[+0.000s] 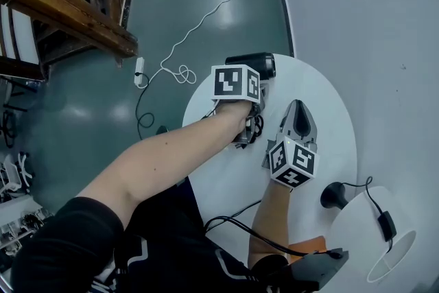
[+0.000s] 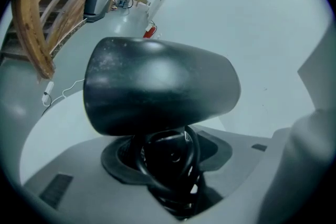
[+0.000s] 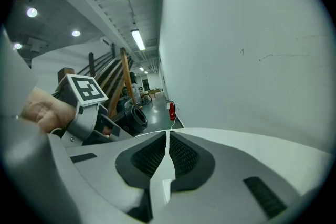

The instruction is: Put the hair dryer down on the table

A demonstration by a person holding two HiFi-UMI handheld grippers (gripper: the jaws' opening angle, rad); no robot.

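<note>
hair dryer (image 2: 157,86) | black, barrel crosswise | cord-wrapped handle clamped in left gripper (image 2: 170,165) jaws | at table (image 1: 322,99) edge

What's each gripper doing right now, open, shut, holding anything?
Left gripper: shut on the black hair dryer, at its cord-wrapped handle.
Right gripper: shut, nothing between its jaws.

The round white table (image 1: 329,99) carries a small black object (image 1: 334,195) with a cord near its right edge, and a black cable (image 1: 240,211) crosses its near edge.

One hair dryer (image 1: 255,65), two grippers (image 2: 167,162) (image 3: 167,152), one white table (image 1: 226,182), one power strip (image 1: 140,72).
</note>
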